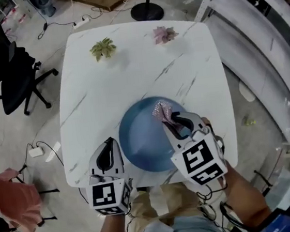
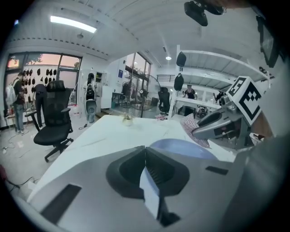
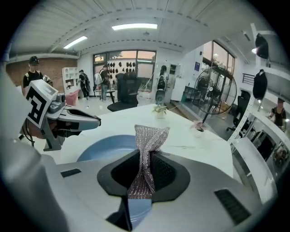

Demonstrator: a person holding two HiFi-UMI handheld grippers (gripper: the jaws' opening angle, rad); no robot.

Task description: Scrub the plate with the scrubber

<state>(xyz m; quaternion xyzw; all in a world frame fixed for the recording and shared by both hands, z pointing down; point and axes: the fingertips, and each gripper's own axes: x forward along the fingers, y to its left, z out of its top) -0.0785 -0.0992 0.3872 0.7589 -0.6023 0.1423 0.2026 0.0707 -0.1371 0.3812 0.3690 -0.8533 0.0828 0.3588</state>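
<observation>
Plate (image 1: pixel 146 138) sits on the near half of the white table (image 1: pixel 129 73), a little right of centre, its near rim close to the table's near edge; blue, bare, no suds or dirt to be made out

Scrubber (image 3: pixel 147 156), a silvery mesh cloth, is pinched at its middle in the right gripper (image 1: pixel 170 119); jaws clamped on it, the loose end fanning out past the tips; in the head view it hangs over the far-right part of the plate; whether the mesh touches the plate I cannot tell from any view

Left gripper (image 1: pixel 107 146) is at the near-left, just beside the plate's left rim and seemingly apart from it; jaws pressed together, nothing between them

Two small plants at the far edge, green (image 1: pixel 103 48) and pink (image 1: pixel 164 33), well clear of the work

Progress, as judged: pick-up done, scrubber in hand and brought to the plate; the scrubbing itself looks barely begun or not yet begun, no sign on the plate either way; left to do: press the mesh down and work it over the whole face; the plate is unheld, so it may slide under rubbing unless the left gripper steadies the rim
</observation>
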